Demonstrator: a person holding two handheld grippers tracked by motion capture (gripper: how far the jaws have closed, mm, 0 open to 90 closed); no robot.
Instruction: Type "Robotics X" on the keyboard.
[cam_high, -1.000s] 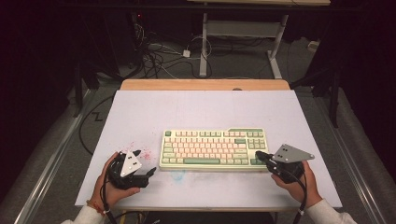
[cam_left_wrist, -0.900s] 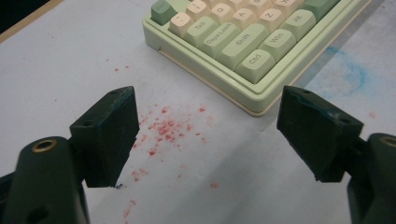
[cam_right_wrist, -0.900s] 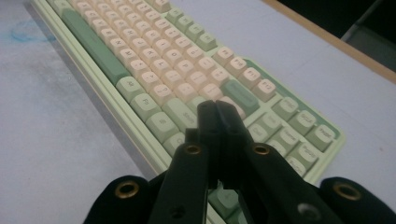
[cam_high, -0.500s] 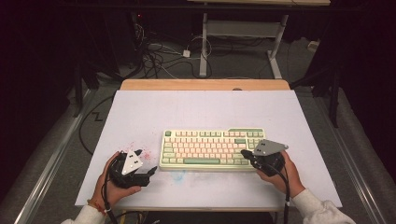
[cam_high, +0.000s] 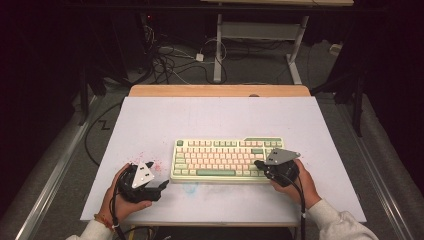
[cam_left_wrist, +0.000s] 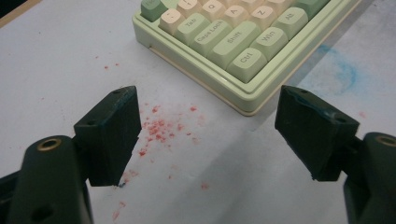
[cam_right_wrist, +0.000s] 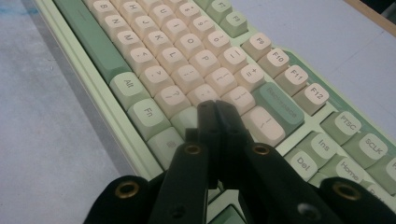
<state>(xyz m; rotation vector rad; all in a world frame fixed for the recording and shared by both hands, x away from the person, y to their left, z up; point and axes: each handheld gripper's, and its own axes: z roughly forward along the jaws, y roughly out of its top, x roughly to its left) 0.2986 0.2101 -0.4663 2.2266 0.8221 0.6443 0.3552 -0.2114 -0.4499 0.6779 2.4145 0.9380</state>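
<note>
A pale green keyboard (cam_high: 227, 160) with cream and green keys lies across the middle of the white table top (cam_high: 215, 120). My left gripper (cam_high: 162, 186) rests on the table just left of the keyboard's near left corner (cam_left_wrist: 247, 105), jaws wide open with nothing between them. My right gripper (cam_high: 258, 164) hovers over the keyboard's right end, jaws pressed shut and empty. In the right gripper view its tips (cam_right_wrist: 215, 108) sit above the keys near the green Backspace key (cam_right_wrist: 279, 108). Whether the tips touch a key I cannot tell.
Red specks (cam_left_wrist: 161, 128) and a blue smear (cam_left_wrist: 343, 70) mark the table near the left gripper. A wooden strip (cam_high: 220, 90) edges the table's far side. Beyond it are cables (cam_high: 172, 62) and a metal desk frame (cam_high: 260, 35) on the floor.
My right gripper has moved left from beside the keyboard's right end to over its right-hand keys. The left gripper has stayed where it was.
</note>
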